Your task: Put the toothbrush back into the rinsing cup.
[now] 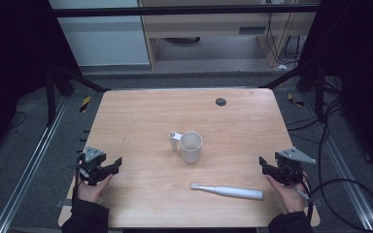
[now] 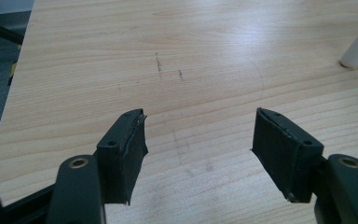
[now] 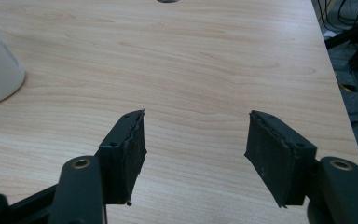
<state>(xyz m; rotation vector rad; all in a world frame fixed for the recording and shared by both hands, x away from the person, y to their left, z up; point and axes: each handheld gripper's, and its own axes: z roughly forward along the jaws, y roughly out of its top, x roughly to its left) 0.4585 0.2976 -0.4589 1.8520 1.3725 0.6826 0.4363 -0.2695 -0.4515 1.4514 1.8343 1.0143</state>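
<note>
**Spotter:** Start nearest you. Your left gripper [image 1: 110, 165] sits by the near left edge of the table [image 1: 141, 111], and in the left gripper view its jaws stand wide apart with only bare wood between them. Your right gripper [image 1: 264, 165] mirrors it at the near right edge: jaws spread, nothing pinched.

**Operator:** So I'm holding nothing at all?

**Spotter:** Nothing in either one. Just ahead of your right hand [image 1: 287, 191], the electric toothbrush [image 1: 227, 191] lies flat on the wood, its thick handle end towards your right gripper and the slim head end pointing towards the middle of the table. It is near that gripper but not touching it.

**Operator:** And farther out?

**Spotter:** The white cup [image 1: 191, 146] stands upright near the table's centre, mouth up and looking empty from above, with a small white holder [image 1: 175, 141] right against its left side. You can see the cup's wall at the left edge of the right gripper view. Beyond it, near the far edge, there's a small dark round spot [image 1: 220, 101].

**Operator:** How far along am I, then?

**Spotter:** I'd judge you're at the very start. The toothbrush is untouched on the table and well apart from the cup. Picking it up and, most likely, standing it in the cup are all left to do; your right gripper is the closer one.
</note>
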